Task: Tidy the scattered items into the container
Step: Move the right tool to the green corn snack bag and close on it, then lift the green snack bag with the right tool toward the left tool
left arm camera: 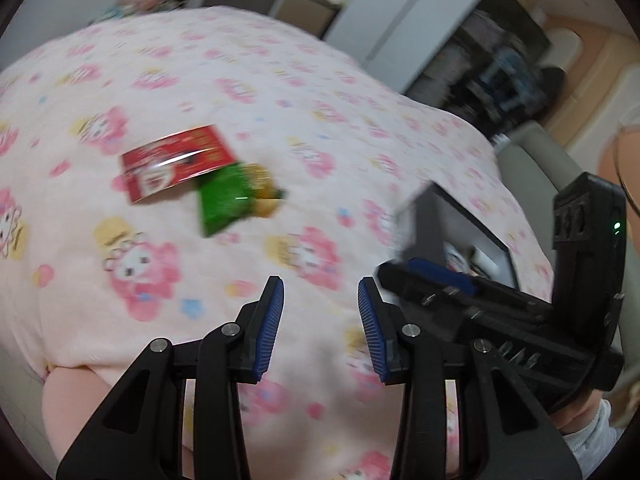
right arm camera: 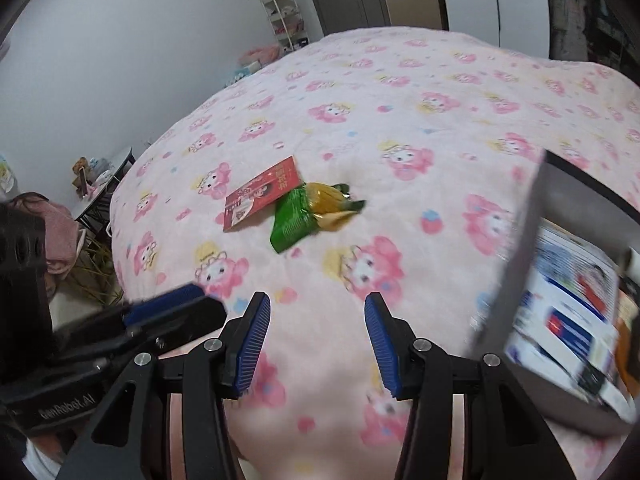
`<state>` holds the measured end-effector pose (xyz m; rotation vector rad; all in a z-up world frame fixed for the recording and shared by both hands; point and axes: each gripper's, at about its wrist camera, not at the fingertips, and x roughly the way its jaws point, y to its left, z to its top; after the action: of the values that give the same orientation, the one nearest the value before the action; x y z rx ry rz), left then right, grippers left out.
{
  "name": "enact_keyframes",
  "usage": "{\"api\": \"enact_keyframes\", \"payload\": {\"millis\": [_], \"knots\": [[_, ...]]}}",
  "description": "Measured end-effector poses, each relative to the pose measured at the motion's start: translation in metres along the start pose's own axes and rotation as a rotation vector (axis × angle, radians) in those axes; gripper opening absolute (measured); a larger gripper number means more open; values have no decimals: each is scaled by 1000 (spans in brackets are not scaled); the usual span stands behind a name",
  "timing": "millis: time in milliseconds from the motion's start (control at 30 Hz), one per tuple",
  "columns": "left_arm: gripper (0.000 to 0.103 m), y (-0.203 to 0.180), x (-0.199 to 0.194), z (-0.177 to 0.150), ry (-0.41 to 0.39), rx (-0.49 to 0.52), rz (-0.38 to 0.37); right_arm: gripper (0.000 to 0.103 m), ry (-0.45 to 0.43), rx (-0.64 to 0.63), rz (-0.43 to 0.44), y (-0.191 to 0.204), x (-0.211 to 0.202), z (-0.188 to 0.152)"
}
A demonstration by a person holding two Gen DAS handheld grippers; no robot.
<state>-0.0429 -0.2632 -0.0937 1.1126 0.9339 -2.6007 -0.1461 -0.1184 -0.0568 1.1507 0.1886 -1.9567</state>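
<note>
A red packet (left arm camera: pixel 176 162) (right arm camera: pixel 262 194) and a green and yellow snack bag (left arm camera: pixel 234 198) (right arm camera: pixel 310 212) lie touching each other on the pink patterned bedspread (left arm camera: pixel 240 80) (right arm camera: pixel 400 100). A grey container (right arm camera: pixel 528 248) (left arm camera: pixel 424 220) with packets inside sits at the right. My left gripper (left arm camera: pixel 320 320) is open and empty, short of the packets. My right gripper (right arm camera: pixel 317 340) is open and empty, near the bed's front edge; it also shows in the left wrist view (left arm camera: pixel 424 276). The left gripper also shows in the right wrist view (right arm camera: pixel 176 312).
A small dark side table (right arm camera: pixel 116 176) with clutter and a pink cloth (right arm camera: pixel 60 232) stand left of the bed. A white shelf rack (right arm camera: pixel 284 16), a door and cupboards stand behind the bed. The bed's front edge is just below the grippers.
</note>
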Motion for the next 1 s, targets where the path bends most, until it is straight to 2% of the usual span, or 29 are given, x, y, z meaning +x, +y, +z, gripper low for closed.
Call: {"api": "enact_keyframes", "payload": {"millis": [133, 200, 400, 500, 533, 600, 700, 733, 767, 800, 833, 933, 1000], "knots": [[39, 44, 36, 15, 31, -72, 37, 45, 34, 15, -20, -4, 44, 24], [39, 63, 56, 24, 46, -116, 28, 45, 61, 14, -33, -7, 68, 36], [39, 102, 99, 51, 50, -240, -50, 45, 105, 9, -74, -18, 124, 66], [48, 116, 119, 59, 67, -304, -74, 45, 113, 49, -91, -29, 148, 79], [51, 120, 125, 61, 73, -325, -82, 45, 122, 72, -85, -34, 155, 81], [52, 127, 136, 64, 83, -359, -100, 48, 139, 118, -72, -45, 170, 84], [49, 130, 146, 65, 85, -364, -112, 49, 156, 158, -15, -54, 182, 83], [43, 130, 145, 64, 77, -360, -112, 48, 155, 158, 8, -53, 180, 82], [38, 130, 143, 64, 71, -361, -108, 44, 153, 157, 31, -52, 178, 81], [26, 132, 141, 64, 66, -368, -105, 28, 152, 156, 54, -51, 176, 80], [22, 133, 138, 63, 65, -377, -115, 12, 151, 156, 77, -50, 174, 79], [11, 125, 125, 59, 59, -361, -127, 6, 148, 153, 146, -48, 169, 76], [11, 113, 116, 54, 56, -319, -128, 4, 146, 152, 191, -46, 165, 73]]}}
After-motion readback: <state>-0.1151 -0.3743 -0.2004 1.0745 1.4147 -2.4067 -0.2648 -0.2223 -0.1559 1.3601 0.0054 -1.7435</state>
